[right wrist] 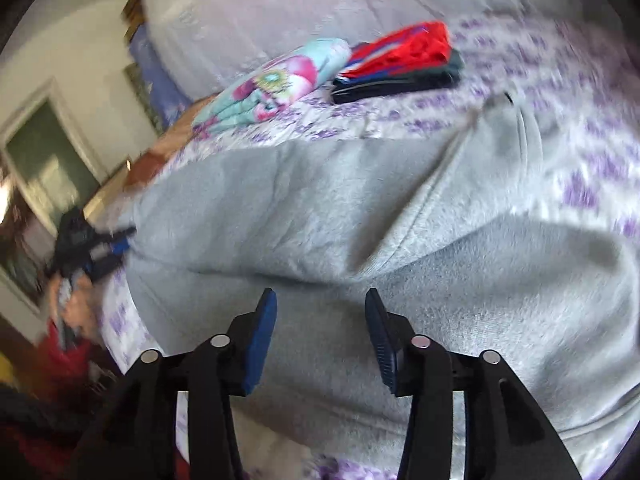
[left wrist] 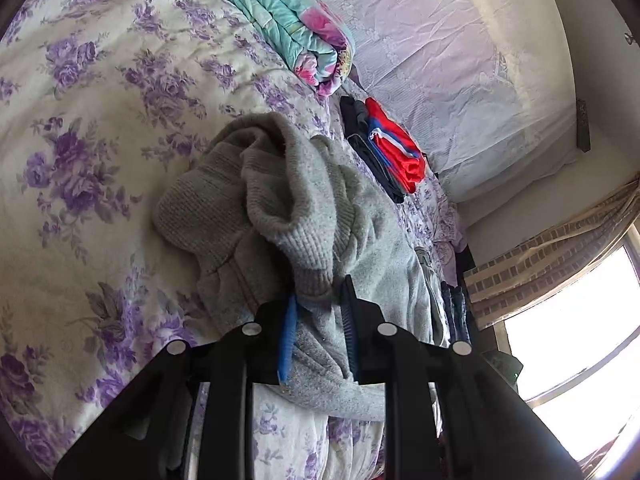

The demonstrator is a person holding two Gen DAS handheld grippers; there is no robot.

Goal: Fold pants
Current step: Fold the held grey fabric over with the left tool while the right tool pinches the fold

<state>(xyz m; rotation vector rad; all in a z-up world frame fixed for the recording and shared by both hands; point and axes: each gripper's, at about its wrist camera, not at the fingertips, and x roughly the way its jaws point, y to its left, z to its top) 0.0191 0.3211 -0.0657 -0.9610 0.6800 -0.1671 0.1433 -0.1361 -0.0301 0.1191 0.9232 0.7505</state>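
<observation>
My left fingers (left wrist: 318,300): clamped on a ribbed cuff of the grey sweatpants (left wrist: 320,216).
My right fingers (right wrist: 320,312): apart, nothing between the pads, just above the sweatpants (right wrist: 360,216).
Sweatpants: spread on the floral bed cover (left wrist: 80,140), cuffs bunched.
Beyond the sweatpants: stack of folded clothes (left wrist: 392,148), red on top, beside a rolled turquoise quilt (left wrist: 296,28).

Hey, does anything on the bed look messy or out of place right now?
Only the grey pants: their ribbed cuffs lie bunched and twisted by the left claw, not flat. The folded stack looks tidy.
</observation>
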